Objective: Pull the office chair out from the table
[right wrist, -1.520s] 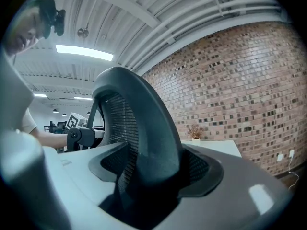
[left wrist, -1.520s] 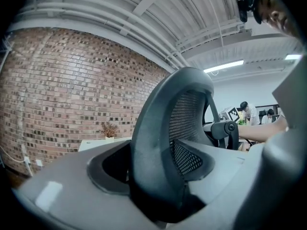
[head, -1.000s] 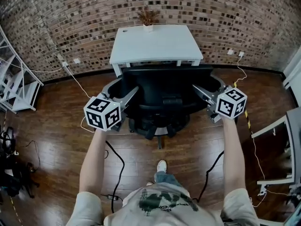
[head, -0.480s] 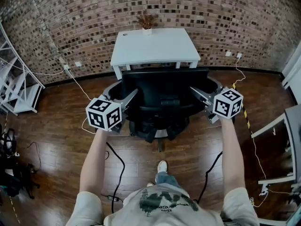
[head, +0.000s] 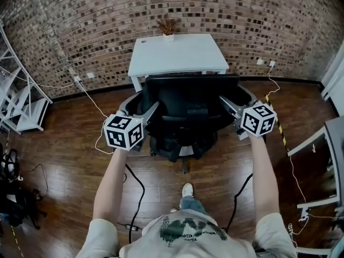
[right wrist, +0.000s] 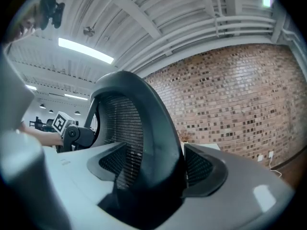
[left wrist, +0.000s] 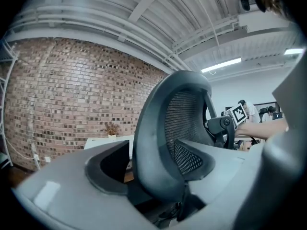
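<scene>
office chair (head: pixel 185 109) at table (head: pixel 177 52), brick wall (head: pixel 97 26) behind

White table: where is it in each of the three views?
Head view: white table top centre, against the brick wall, behind the office chair.
Left gripper view: table low left of centre, left of the chair's back.
Right gripper view: table low right of centre, right of the chair's back.
Shared landmark: the potted plant standing on it.
</scene>
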`<state>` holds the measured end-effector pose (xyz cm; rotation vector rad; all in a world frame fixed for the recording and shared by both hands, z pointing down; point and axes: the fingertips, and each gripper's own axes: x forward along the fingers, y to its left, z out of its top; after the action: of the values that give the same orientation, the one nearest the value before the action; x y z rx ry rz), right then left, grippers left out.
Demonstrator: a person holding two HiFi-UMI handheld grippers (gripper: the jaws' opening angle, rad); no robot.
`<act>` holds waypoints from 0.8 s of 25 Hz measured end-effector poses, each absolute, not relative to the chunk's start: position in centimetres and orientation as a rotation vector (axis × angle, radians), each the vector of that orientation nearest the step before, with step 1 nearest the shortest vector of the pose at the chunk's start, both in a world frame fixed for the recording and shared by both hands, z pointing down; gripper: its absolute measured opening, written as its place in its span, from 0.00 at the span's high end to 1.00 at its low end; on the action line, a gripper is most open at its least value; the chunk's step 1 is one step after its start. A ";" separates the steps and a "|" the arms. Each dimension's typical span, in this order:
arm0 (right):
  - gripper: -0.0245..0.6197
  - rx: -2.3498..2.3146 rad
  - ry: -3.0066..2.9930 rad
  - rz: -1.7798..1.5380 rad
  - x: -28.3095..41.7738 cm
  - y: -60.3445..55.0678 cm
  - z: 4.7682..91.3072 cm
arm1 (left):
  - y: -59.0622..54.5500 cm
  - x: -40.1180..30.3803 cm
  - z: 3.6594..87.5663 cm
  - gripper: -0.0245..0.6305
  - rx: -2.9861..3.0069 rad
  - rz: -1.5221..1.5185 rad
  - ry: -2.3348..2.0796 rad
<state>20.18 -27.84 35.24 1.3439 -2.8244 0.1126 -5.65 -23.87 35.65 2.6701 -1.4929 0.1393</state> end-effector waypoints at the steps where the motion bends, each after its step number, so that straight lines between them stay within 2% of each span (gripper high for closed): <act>1: 0.40 1.384 -2.804 0.105 20.5 -27.6 35.2 | -23.5 -5.8 35.7 0.51 2.662 0.133 -1.501; 11: 0.40 1.604 -2.677 -0.004 20.7 -22.2 34.1 | -19.0 -5.9 36.8 0.51 2.669 0.105 -1.450; 14: 0.47 1.598 -2.656 -0.012 20.2 -20.3 34.4 | -17.7 -5.2 36.6 0.52 2.678 0.083 -1.444; 20: 0.54 1.592 -2.693 -0.041 18.9 -15.7 34.3 | -14.4 -2.6 36.3 0.59 2.698 0.045 -1.431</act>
<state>18.93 -15.68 34.34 1.5917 -2.6929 -0.0407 -2.63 -14.36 36.31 2.6984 -1.4314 0.0446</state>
